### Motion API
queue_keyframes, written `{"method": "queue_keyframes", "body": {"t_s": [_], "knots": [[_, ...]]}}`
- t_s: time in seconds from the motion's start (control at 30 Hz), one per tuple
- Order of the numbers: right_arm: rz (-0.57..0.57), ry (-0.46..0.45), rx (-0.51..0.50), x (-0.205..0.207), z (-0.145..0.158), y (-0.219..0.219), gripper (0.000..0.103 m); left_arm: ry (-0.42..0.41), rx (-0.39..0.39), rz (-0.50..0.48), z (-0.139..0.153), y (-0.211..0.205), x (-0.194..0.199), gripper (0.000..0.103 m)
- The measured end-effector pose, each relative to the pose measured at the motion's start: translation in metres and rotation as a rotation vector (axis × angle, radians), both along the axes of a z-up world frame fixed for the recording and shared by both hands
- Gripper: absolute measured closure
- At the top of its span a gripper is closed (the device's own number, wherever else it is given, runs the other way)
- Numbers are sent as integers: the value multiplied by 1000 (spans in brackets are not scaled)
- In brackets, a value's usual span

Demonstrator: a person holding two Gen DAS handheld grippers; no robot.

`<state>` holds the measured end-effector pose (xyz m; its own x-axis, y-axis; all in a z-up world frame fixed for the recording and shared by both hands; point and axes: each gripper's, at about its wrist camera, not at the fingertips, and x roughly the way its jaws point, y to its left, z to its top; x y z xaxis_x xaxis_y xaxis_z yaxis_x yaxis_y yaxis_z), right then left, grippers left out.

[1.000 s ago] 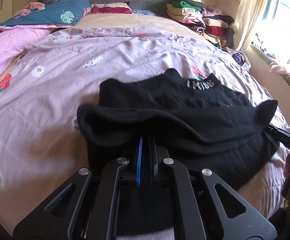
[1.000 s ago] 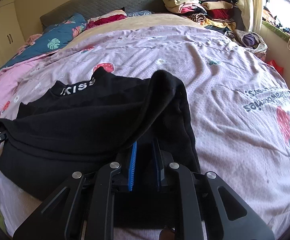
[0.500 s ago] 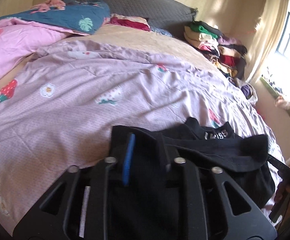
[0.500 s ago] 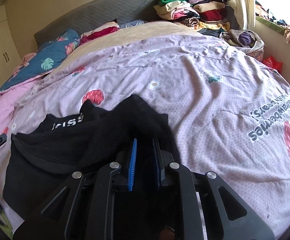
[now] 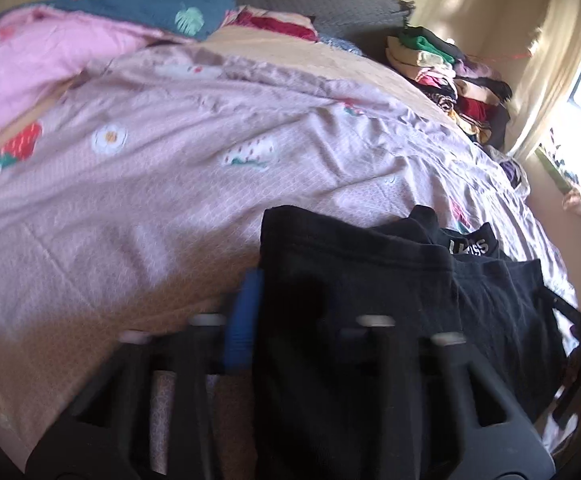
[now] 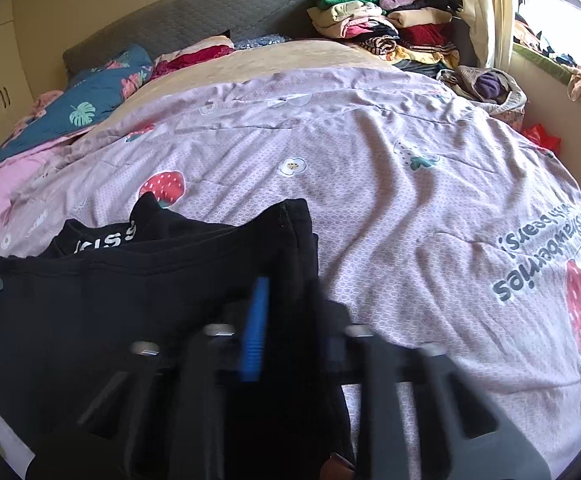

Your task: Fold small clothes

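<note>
A small black top (image 5: 354, 280) of soft knit fabric lay on the lilac strawberry-print duvet (image 5: 162, 208), near the foot end and well apart from the grey headboard (image 6: 194, 20). Its collar band, lettered in white, pointed towards the headboard. A lower layer of the top was folded up over the body, its hemmed edge (image 6: 150, 264) lying just short of the collar, and the garment lay somewhat rumpled rather than flat.

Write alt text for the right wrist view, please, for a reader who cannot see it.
The right gripper is shut on a corner of a black garment lying on a bed with a lilac strawberry-print cover. A pile of folded clothes sits by the grey headboard, near a bright window.
</note>
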<state>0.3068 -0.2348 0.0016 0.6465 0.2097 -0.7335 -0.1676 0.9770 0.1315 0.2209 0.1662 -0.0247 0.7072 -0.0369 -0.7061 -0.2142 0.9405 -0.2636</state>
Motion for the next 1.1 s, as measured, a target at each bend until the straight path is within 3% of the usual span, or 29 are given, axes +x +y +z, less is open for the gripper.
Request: {"method": "queue_keyframes", "body": {"t_s": [0.2, 0.33, 0.43, 0.6, 0.93, 1.1], "knots": [[-33, -69, 94, -10, 16, -19, 97, -73, 15, 15, 14, 0, -12, 101], [-47, -106, 169, -10, 31, -33, 97, -133, 76, 1, 40, -5, -16, 101], [-57, -132, 151, -9, 36, -34, 97, -137, 94, 3, 43, -7, -8, 101], [-61, -116, 114, -5, 26, -29, 97, -89, 66, 23, 26, -1, 4, 101], [-83, -91, 81, -2, 11, -27, 96, -64, 92, 36, 20, -1, 4, 102], [-121, -78, 26, -4, 7, -25, 91, -43, 93, 37, 16, -2, 5, 102]]}}
